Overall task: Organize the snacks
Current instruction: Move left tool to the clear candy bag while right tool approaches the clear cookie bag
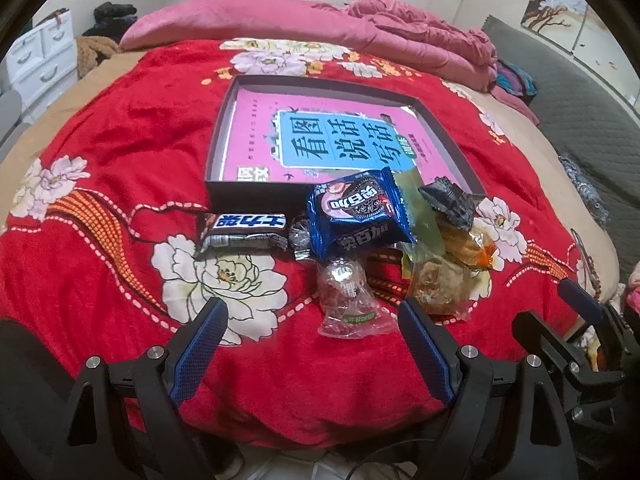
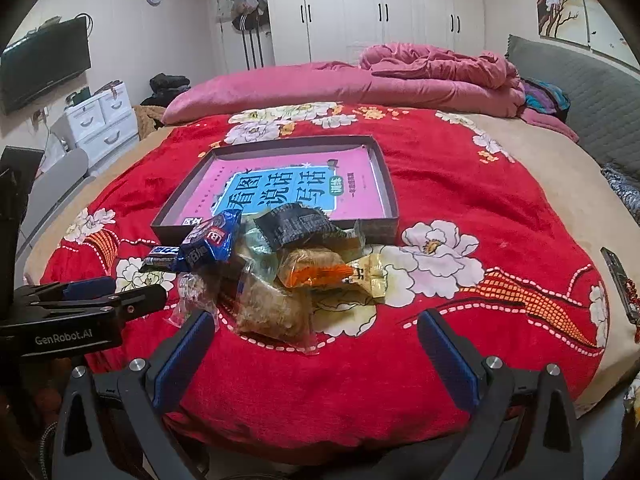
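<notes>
A heap of wrapped snacks lies on the red flowered blanket (image 1: 100, 152) in front of a shallow dark box (image 1: 218, 120) lined with a pink and blue book cover. The heap holds a blue biscuit pack (image 1: 358, 210), a dark chocolate bar (image 1: 244, 232), a clear candy bag (image 1: 346, 300), a black wrapper (image 1: 452, 200) and brown cakes (image 2: 272, 308). My left gripper (image 1: 314, 320) stands open just short of the clear candy bag. My right gripper (image 2: 316, 334) stands open near the brown cakes. Neither one holds anything.
A rolled pink quilt (image 2: 432, 76) and pillow lie at the far end of the bed. A grey padded headboard (image 2: 600, 96) runs along the right. White drawers (image 2: 104, 124), a wall TV (image 2: 44, 64) and wardrobes stand behind. A phone-like object (image 2: 620, 280) rests at the right bed edge.
</notes>
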Demonstrator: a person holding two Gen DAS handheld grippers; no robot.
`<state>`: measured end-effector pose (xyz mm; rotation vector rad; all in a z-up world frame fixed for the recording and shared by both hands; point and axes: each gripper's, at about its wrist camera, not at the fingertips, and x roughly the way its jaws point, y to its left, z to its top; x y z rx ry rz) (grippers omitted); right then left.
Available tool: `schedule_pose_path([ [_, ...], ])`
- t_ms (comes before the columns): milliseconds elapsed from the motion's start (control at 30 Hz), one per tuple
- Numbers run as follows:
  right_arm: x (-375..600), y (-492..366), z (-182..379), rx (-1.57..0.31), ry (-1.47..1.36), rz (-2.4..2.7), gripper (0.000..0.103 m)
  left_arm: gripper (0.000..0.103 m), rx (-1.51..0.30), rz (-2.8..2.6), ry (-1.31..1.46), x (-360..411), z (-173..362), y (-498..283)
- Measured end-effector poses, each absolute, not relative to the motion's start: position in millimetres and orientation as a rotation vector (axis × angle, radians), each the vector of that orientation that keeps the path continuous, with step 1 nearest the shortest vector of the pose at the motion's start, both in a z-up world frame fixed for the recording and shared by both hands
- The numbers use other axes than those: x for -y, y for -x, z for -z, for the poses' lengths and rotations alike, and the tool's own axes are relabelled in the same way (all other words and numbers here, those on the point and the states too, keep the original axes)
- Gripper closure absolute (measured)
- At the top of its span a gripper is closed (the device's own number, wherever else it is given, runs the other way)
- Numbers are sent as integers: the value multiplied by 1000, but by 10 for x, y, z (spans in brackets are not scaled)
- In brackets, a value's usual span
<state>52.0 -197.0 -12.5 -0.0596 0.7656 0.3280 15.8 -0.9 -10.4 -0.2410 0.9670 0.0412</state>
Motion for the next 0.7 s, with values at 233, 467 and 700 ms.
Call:
schedule_pose_path([
  [233,1924,-608,248,-807,56,-339,1,16,-1006,-18,270,12,225,-277],
  [467,1886,-701,357,-834,46,-349,1,16,-1033,-11,288,13,332,-387],
  [700,1825,-787,456,-862,53,-364,1,26,-1051,44,311,61,382,-476],
])
